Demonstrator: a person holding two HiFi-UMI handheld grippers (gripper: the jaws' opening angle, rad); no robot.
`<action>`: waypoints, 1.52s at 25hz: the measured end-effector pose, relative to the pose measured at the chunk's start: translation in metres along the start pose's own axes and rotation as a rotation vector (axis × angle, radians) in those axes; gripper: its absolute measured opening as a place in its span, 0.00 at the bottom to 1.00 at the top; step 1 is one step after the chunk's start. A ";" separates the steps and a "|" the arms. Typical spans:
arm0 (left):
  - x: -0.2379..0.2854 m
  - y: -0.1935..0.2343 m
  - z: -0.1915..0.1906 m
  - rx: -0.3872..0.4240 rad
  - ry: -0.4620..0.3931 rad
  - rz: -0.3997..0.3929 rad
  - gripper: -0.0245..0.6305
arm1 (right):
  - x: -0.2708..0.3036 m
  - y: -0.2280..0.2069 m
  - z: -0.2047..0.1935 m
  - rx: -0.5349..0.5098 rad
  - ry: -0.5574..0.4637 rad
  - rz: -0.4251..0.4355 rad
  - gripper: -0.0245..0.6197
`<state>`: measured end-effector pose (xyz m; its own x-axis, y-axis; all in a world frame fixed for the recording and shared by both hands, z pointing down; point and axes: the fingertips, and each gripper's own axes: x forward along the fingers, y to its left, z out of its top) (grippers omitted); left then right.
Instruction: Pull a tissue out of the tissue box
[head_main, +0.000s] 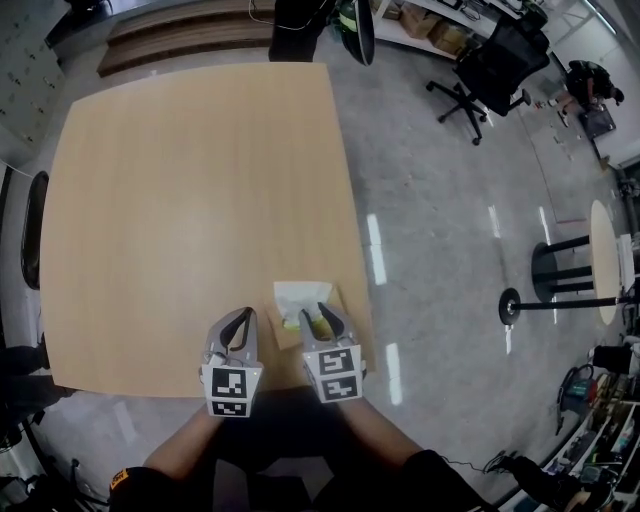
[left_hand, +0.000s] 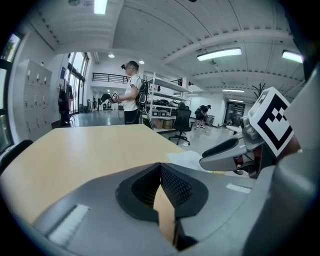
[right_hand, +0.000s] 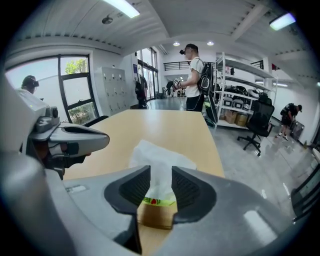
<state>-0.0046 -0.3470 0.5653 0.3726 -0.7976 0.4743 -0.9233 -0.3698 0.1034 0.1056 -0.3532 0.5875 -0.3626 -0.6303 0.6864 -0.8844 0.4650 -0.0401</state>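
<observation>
White tissue (right_hand: 159, 162) sticks up from the cardboard box (right_hand: 156, 216) at my table's (head_main: 190, 200) near edge. It sits unpinched between my right gripper's (right_hand: 160, 186) parted jaws. My left gripper (left_hand: 160, 170) is closed and empty.

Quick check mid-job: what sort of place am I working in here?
Probably an open-plan lab or workshop office: metal shelving stacked with gear, a rolling office chair on a polished grey floor, and another person wearing what looks like a head-mounted rig.

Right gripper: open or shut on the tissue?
Open: right gripper jaws stand apart, with the tissue between them, pads not pressing it.
</observation>
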 end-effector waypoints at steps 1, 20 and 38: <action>0.002 -0.001 -0.001 -0.001 0.004 -0.002 0.07 | 0.003 -0.001 -0.002 -0.001 0.014 0.001 0.22; 0.005 0.001 -0.012 -0.023 0.023 0.003 0.07 | 0.020 0.006 -0.018 -0.029 0.135 0.030 0.06; -0.020 0.009 0.015 -0.006 -0.070 -0.015 0.07 | -0.019 -0.004 0.036 0.042 -0.083 -0.096 0.04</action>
<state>-0.0191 -0.3418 0.5434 0.3922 -0.8235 0.4100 -0.9179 -0.3796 0.1157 0.1053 -0.3651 0.5487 -0.2975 -0.7205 0.6264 -0.9271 0.3748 -0.0092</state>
